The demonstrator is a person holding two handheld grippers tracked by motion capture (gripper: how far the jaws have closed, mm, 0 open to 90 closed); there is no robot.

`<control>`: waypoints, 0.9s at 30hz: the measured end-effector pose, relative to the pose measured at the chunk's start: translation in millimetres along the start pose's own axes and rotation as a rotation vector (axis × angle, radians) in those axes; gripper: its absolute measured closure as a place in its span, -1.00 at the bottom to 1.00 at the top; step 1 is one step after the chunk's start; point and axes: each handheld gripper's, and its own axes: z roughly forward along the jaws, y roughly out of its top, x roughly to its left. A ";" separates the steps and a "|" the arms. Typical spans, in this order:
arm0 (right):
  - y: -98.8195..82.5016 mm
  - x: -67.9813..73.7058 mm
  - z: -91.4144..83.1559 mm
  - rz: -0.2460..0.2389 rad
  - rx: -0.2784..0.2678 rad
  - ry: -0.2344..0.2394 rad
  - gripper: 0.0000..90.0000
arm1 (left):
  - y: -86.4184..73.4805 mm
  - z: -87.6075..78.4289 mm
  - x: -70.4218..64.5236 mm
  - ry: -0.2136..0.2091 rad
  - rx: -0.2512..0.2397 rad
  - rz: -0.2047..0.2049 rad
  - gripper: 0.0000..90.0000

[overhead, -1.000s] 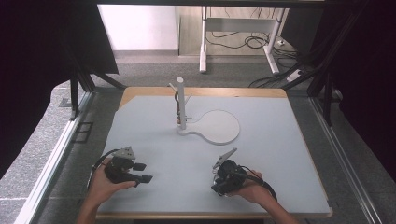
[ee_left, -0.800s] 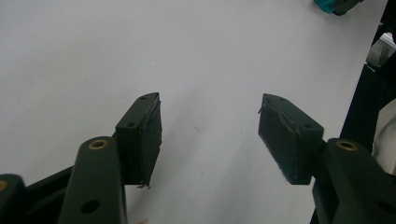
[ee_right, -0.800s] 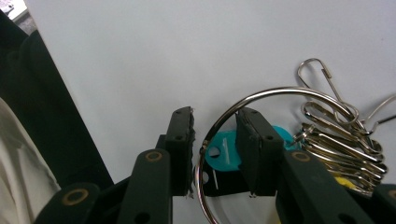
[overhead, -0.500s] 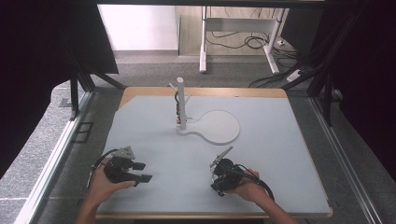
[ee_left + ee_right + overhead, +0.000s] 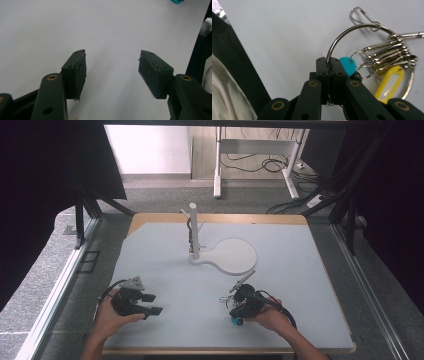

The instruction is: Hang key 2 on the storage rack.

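My right gripper point(image 5: 328, 60) is shut on the big metal key ring point(image 5: 352, 28); its jaws have just closed onto the wire. The ring carries several small clips, a teal tag point(image 5: 348, 65) and a yellow tag point(image 5: 388, 83). In the high view the right gripper point(image 5: 232, 312) lies low over the table near the front edge, the teal tag point(image 5: 235, 321) showing beneath it. My left gripper point(image 5: 112, 67) is open over bare table, nothing between its pads; it sits at the front left point(image 5: 154, 303).
A white peg stand point(image 5: 194, 232) rises from a round white base point(image 5: 235, 256) at the middle back of the grey table point(image 5: 300, 270), with something dark hanging on it. The floor, desk legs and cables lie beyond the far edge.
The right gripper's jaws have closed on the key ring, and the hand has shifted slightly. The left hand and its gripper have stayed put.
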 end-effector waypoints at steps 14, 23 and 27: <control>20.3 -21.0 -37.2 0.004 0.027 0.078 0.96 | 0.1 3.0 0.0 -0.004 -0.005 -0.007 -0.12; 37.6 -37.4 -56.1 0.024 0.031 0.094 0.95 | -0.4 3.4 1.2 -0.004 0.001 -0.009 -0.12; 45.8 -45.6 -68.2 0.044 0.018 0.090 0.95 | -0.3 4.0 2.0 -0.008 0.001 -0.002 -0.12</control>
